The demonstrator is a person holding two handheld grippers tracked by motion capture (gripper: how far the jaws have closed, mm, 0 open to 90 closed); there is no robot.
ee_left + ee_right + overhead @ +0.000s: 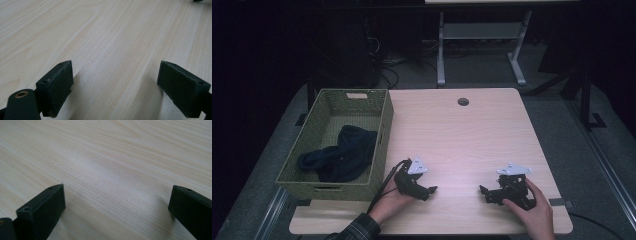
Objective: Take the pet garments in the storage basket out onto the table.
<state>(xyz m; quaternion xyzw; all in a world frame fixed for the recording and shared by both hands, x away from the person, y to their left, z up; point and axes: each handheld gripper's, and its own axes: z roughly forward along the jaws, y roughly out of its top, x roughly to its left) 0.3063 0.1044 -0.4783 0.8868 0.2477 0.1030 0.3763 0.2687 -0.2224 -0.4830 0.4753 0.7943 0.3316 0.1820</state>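
Resting low over the pale wooden surface [472,135], your left gripper [432,190] and right gripper [482,190] face each other near its front edge, well apart. Both have their jaws spread wide with bare wood between them. Left of your left gripper stands a green woven basket [382,135], a dark cloth [339,155] bunched inside it.

In my high view the dark cloth [341,153] lies bunched in the basket [382,130], so I can't tell what garment it is, and the basket's near wall hides its lower edge. Both forearms are cut off at the bottom edge. My right tongs [117,207] lose their right jaw to the frame edge. Beyond the surface [462,135], the room is too dark to read.
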